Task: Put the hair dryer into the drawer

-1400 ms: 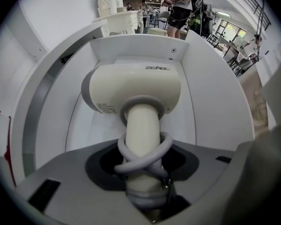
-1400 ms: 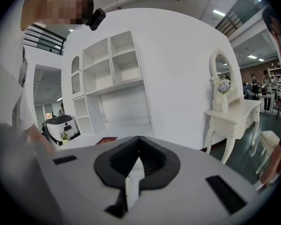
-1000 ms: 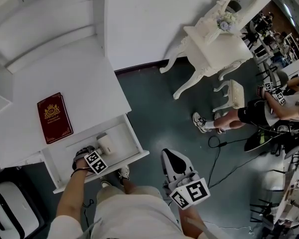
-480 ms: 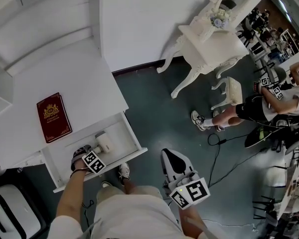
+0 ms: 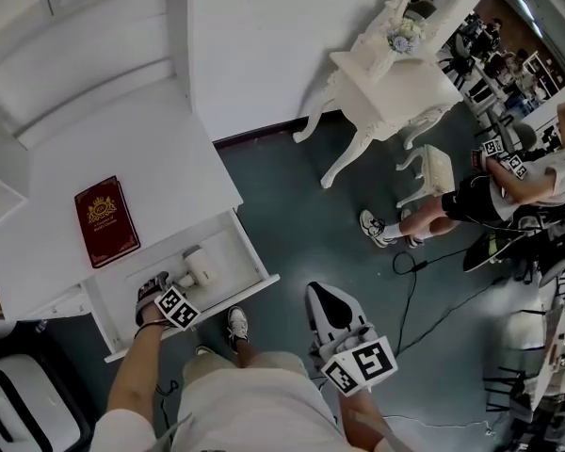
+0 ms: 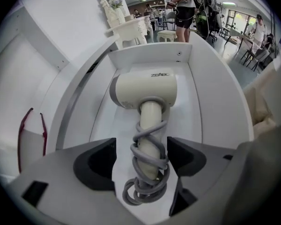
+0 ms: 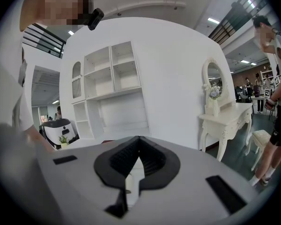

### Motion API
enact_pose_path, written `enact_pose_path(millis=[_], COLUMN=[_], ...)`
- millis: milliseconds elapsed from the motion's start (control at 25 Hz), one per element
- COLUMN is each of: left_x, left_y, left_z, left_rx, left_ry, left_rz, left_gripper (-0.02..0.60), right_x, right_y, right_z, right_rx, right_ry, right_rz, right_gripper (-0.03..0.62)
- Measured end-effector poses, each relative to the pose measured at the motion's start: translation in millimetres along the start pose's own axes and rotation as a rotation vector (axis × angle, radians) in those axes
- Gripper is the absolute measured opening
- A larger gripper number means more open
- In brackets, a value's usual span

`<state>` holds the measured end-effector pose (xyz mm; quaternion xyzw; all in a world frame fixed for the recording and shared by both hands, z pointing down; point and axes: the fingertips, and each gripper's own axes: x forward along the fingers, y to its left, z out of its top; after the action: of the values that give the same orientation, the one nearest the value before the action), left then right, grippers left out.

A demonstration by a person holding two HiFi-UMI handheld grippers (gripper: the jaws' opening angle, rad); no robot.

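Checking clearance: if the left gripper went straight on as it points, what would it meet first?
Probably the hair dryer's cord-wrapped handle, lying in the drawer between the left gripper's jaws, which have just been opening; depth is unclear.

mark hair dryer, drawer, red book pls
hair dryer [image 6: 143, 90], left gripper view, on its cream body.
drawer [image 6: 150, 59], left gripper view, on its far end wall.
red book [image 5: 105, 221], head view, on the middle of its cover.

My head camera looks steeply down from well above the drawer [image 5: 234, 255]. The camera on my left claw [image 6: 141, 156] sits close over that drawer, facing along it toward the dressing table [image 6: 131, 25]. The one on my right claw [image 7: 138, 139] looks level from beside the drawer. All three views share that table.
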<state>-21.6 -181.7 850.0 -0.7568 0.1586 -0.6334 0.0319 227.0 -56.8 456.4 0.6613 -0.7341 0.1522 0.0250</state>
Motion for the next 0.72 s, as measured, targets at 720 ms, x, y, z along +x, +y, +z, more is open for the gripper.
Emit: enact_pose_path(millis=[720], left_x=[-62.2], left_y=[25.5], left_z=[-38.6], left_rx=[-0.198], left_ry=[-0.143], left_rz=[0.117], left_gripper=[0.38], right_x=[-15.3], right_y=[84.4], right_z=[2.6], right_rx=[-0.046], right_ry=[-0.024], right_rz=[0.087], right_gripper=[0.008])
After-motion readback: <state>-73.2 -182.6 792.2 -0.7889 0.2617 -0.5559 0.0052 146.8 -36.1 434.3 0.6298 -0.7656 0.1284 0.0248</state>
